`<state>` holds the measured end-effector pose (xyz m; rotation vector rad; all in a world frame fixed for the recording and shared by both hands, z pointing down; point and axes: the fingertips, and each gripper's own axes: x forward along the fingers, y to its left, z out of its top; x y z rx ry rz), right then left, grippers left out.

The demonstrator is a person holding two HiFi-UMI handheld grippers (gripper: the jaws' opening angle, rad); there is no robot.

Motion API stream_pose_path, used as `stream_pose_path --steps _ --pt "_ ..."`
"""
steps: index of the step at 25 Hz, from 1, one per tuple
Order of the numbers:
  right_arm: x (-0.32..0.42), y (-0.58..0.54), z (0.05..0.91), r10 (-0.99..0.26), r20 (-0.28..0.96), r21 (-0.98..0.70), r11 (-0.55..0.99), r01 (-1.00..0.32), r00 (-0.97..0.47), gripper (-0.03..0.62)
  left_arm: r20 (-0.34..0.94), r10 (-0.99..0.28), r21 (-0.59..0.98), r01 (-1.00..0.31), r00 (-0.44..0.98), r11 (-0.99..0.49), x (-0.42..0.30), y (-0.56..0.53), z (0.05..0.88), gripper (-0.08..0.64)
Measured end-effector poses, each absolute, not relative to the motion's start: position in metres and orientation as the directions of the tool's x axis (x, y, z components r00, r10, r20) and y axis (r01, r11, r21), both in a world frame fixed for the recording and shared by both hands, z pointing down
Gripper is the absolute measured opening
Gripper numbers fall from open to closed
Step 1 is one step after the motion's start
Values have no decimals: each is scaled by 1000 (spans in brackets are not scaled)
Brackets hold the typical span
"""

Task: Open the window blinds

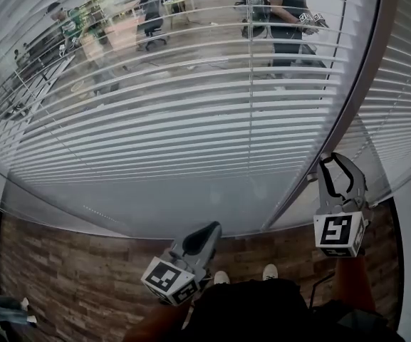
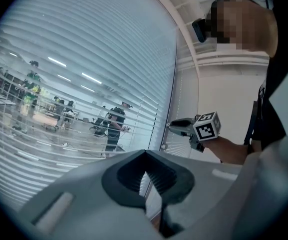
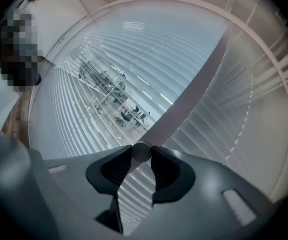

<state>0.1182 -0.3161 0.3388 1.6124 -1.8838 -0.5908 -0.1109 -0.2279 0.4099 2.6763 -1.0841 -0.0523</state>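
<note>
Closest in, low by the person's body, the left gripper is hanging idle with its jaws pressed together on nothing, likely because this job needs one hand. Further out, the right gripper is pinching the wand knob at its jaw tips, apparently readying a twist. Beyond, the window blinds are covering the glass, slats partly tilted.
</note>
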Motion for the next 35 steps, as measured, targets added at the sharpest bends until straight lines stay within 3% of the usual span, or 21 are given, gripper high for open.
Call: stream_pose_path --steps 10,16,27,32,35 --pt "114 -310 335 -988 141 750 150 -644 -66 147 50 -684 242 -673 728 -699 -114 -221 405 0" --pt "117 -315 338 -987 131 690 161 -705 -98 155 54 -686 242 -676 725 -696 -108 -229 406 0" --pt "118 -306 331 -969 87 230 246 -942 -231 175 61 -682 244 -673 729 -698 -116 -219 413 0" --pt "124 -312 330 -948 75 -85 302 -949 -309 173 57 -683 244 -673 729 -698 -113 -222 406 0" --pt "120 -307 327 -947 68 -107 305 -946 -313 165 61 -686 242 -678 725 -694 -117 -218 401 0"
